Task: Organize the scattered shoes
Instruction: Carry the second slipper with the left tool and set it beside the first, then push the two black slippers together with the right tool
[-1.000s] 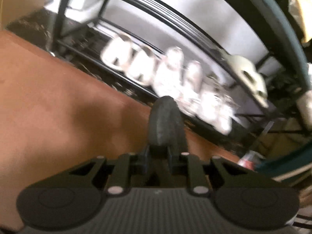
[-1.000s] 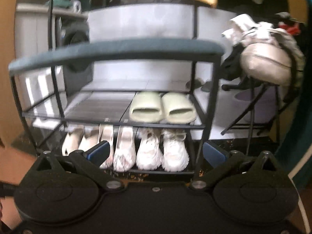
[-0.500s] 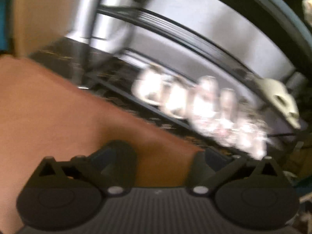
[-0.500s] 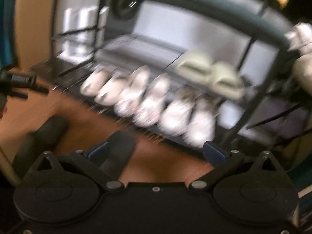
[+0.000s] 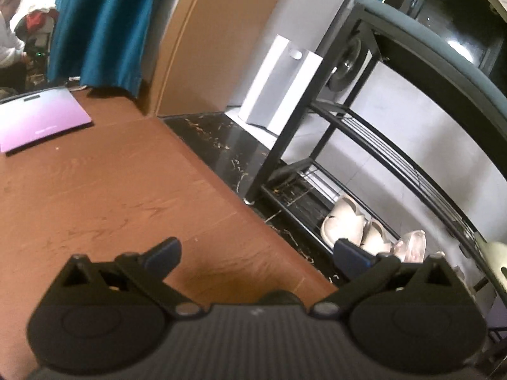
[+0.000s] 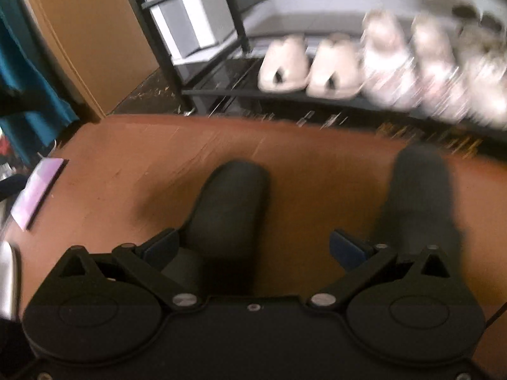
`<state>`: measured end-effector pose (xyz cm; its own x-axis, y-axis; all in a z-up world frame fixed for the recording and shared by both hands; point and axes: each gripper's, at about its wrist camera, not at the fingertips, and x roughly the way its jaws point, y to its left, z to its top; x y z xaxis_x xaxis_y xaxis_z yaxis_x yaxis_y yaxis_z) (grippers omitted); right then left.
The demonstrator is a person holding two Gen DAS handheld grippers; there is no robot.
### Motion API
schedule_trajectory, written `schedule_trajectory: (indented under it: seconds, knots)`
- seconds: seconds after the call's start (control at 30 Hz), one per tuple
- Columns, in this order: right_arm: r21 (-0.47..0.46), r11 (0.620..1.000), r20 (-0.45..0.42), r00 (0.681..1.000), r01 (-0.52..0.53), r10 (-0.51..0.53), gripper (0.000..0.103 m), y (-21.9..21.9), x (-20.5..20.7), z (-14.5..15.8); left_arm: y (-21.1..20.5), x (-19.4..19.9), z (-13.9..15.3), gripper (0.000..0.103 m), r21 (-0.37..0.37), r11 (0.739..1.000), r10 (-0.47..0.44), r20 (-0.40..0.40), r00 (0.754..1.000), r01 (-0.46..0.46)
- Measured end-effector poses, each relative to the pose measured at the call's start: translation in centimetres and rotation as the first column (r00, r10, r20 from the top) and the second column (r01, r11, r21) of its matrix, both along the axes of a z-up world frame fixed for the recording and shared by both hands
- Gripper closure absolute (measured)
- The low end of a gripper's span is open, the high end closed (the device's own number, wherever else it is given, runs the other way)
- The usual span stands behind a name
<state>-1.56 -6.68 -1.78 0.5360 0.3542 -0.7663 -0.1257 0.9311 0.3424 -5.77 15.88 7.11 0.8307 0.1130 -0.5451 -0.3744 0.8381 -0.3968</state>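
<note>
Two dark slippers on the wooden floor, toes toward the shoe rack. Left one straight ahead of right tongs, lengthwise. Both tongs agape, empty; left tongs aimed elsewhere.

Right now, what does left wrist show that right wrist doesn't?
Left wrist only: a white paper bag beside the rack, the rack's padded top bar, and a person far left.

Right wrist only: two dark slippers on the floor under the open right gripper, plus more of the blurred white shoe row.

Both: the black shoe rack, wooden floor, teal curtain, purple flat item.
</note>
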Motion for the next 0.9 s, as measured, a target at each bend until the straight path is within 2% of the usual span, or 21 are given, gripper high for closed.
schedule_trajectory:
  seconds: [0.1, 0.17, 0.23, 0.33, 0.5, 0.6, 0.77, 0.83, 0.9]
  knots:
    - [-0.012, 1.000, -0.017, 1.000, -0.002, 0.002, 0.000, 1.0, -0.4, -0.5, -0.1, -0.4, -0.1, 0.001, -0.015, 1.000, -0.009, 0.017, 1.000, 0.009]
    - [-0.002, 1.000, -0.016, 1.000, -0.020, 0.020, 0.000, 0.9, -0.3, -0.5, 0.9, -0.7, -0.4, 0.001, -0.110, 0.994, 0.001, 0.024, 1.000, 0.002]
    - [0.025, 0.999, -0.051, 0.998, -0.037, 0.038, 0.000, 0.6, 0.7, -1.0, 1.3, -0.7, -0.7, 0.001, -0.135, 0.991, 0.028, 0.027, 0.999, -0.024]
    - [0.075, 0.993, -0.124, 0.988, -0.086, 0.095, 0.000, 0.7, 2.0, -2.2, 1.4, -0.2, -1.3, 0.001, -0.116, 0.992, 0.045, -0.005, 0.999, -0.045]
    - [0.027, 0.979, -0.196, 0.959, -0.201, 0.202, 0.000, 3.4, 2.5, -4.2, 1.3, 0.5, -2.0, 0.001, -0.101, 0.995, 0.019, -0.015, 1.000, -0.020]
    - [0.009, 0.975, -0.219, 0.951, -0.221, 0.218, 0.000, 4.1, 2.9, -4.9, 1.7, 0.8, -2.3, 0.001, -0.124, 0.992, 0.023, -0.013, 1.000, -0.024]
    - [0.022, 0.983, -0.180, 0.967, -0.182, 0.183, 0.005, 3.1, 2.5, -4.8, 1.6, 1.2, -2.4, 0.001, -0.116, 0.993, 0.022, -0.021, 1.000, -0.025]
    - [0.007, 0.993, -0.144, 0.982, -0.120, 0.119, 0.005, 2.4, 2.4, -4.5, 1.5, 1.2, -2.2, 0.001, -0.113, 0.994, 0.015, -0.014, 1.000, -0.016]
    - [-0.005, 1.000, -0.074, 0.997, 0.007, -0.007, 0.005, 0.4, 2.4, -3.9, 1.3, 1.2, -2.2, 0.001, -0.108, 0.994, 0.003, -0.007, 1.000, -0.004]
